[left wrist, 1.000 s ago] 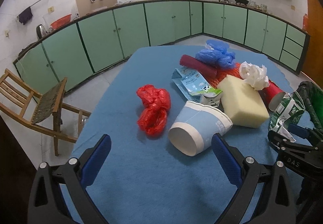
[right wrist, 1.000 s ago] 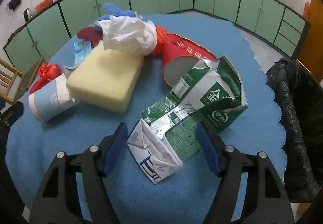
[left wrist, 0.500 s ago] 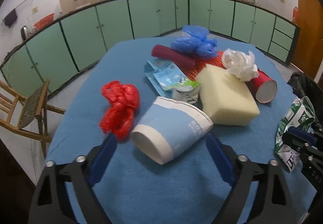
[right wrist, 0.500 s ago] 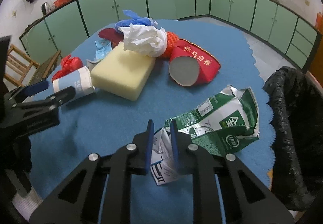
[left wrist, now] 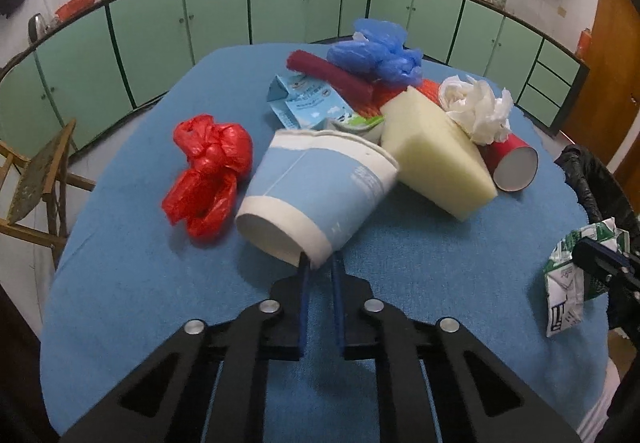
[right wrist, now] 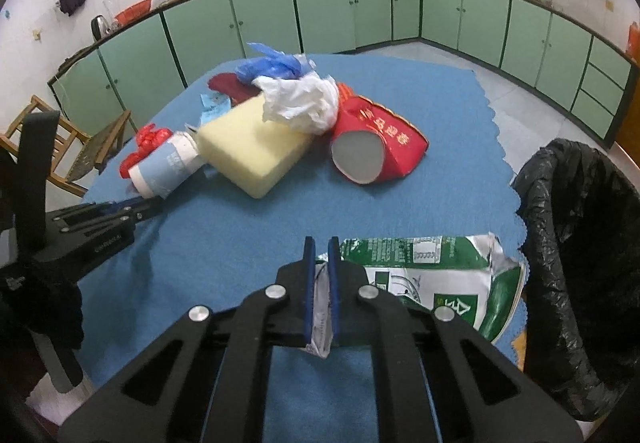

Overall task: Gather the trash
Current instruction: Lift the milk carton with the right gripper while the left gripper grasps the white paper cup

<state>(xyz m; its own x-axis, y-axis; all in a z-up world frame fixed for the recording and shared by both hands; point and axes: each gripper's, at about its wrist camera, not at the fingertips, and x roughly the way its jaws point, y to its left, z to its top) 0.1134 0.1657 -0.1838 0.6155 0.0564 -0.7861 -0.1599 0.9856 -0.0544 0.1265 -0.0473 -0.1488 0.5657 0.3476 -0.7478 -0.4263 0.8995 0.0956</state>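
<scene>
Two sets of fingers work over your blue-covered desk [left wrist: 120,283], and both have just been closing onto trash. Largest beside your right fingers is the black bin bag [right wrist: 580,243], standing off their right side at the desk's edge. Ahead of both hands lies the heap: a yellow sponge block [left wrist: 432,151] beyond and right of your left fingers, with a crumpled white bag [left wrist: 480,107] on its far end, a red paper cup [left wrist: 514,167] lying on its side next to it, a blue plastic bag [left wrist: 376,51] at the far back, and a red plastic bag [left wrist: 208,171] beyond and left of your left fingers.

Your left gripper [left wrist: 320,271] has its fingers nearly together, pinching the rim wall of the blue paper cup [left wrist: 316,191], which lies on its side directly ahead of them, mouth toward you. Your right gripper [right wrist: 320,255] has its fingers squeezed together on the flattened end of the green milk carton [right wrist: 432,279], whose body extends to their right, just beside the bin bag.
</scene>
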